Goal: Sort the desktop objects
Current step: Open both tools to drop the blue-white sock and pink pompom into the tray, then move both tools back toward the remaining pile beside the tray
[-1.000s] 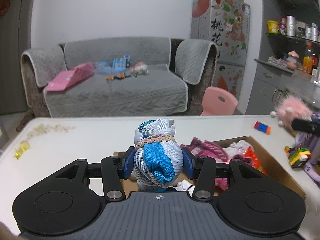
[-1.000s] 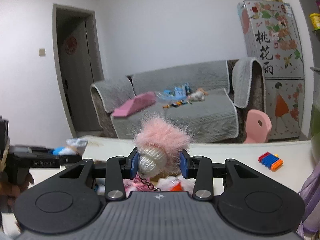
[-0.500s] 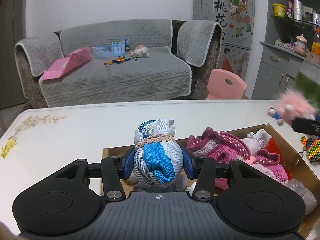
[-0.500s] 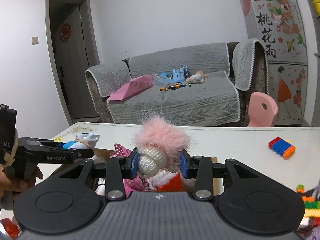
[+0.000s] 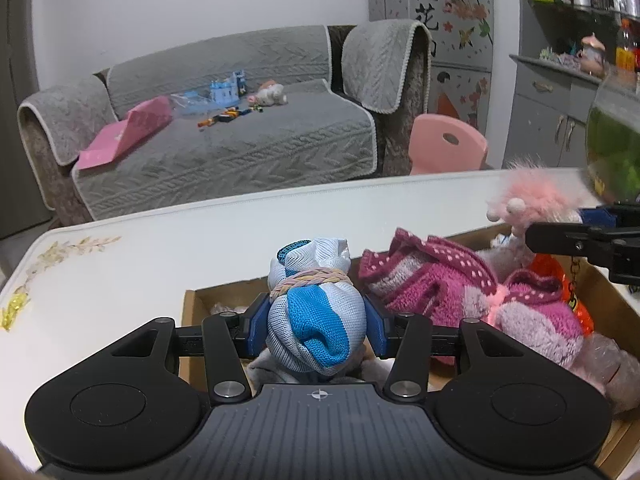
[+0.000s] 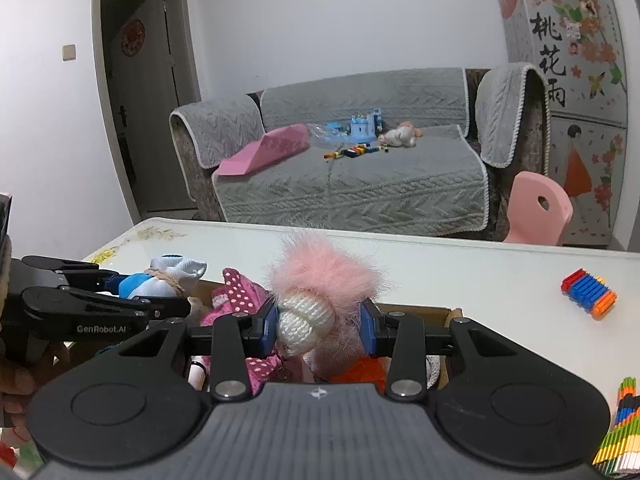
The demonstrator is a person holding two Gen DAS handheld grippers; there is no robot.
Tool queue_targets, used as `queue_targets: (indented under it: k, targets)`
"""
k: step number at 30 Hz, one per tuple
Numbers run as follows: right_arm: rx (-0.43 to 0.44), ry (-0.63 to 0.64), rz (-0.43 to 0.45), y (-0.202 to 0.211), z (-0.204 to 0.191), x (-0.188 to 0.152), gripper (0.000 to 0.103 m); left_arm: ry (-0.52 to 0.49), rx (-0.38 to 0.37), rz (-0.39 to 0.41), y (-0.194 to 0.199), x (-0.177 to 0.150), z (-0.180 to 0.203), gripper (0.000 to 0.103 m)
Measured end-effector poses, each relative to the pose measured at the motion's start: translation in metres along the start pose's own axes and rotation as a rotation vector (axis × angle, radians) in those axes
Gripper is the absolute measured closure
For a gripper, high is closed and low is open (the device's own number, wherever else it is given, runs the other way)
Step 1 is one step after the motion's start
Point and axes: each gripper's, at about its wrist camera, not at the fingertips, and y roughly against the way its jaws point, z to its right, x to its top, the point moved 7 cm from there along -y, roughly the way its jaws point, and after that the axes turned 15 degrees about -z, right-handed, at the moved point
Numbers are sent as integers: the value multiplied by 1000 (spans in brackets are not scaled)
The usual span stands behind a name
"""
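Observation:
My left gripper (image 5: 316, 330) is shut on a blue and white sock bundle (image 5: 316, 320) tied with a braided band, held over the left end of a cardboard box (image 5: 190, 304). My right gripper (image 6: 322, 328) is shut on a pink fluffy knitted toy (image 6: 320, 280) with a cream knitted head, above the same box (image 6: 450, 314). The box holds a magenta dotted knitted garment (image 5: 424, 280) and other soft things. In the right wrist view the left gripper (image 6: 160, 300) with the sock bundle (image 6: 160, 278) shows at left. In the left wrist view the pink toy (image 5: 532, 200) shows at right.
The box sits on a white table (image 5: 160, 248). A striped block stack (image 6: 590, 292) and colourful sticks (image 6: 620, 440) lie on the table at right. A glass bowl with green contents (image 5: 612, 144) stands at far right. A grey sofa (image 6: 360, 168) and pink chair (image 6: 538, 212) are beyond.
Both grippers have come forward and lower over the box, each still holding its item. The box and its contents now fill more of both views.

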Motion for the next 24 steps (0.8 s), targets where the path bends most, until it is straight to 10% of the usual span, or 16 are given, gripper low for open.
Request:
queue_targets:
  k: [14,24]
  targets:
    - [-64,33,8,6,-4,-1,45,8,-15,38,26,4,-2,22]
    - [-19,168,176,89,-63,-17,21,50,58,250,168,-47,-32,3]
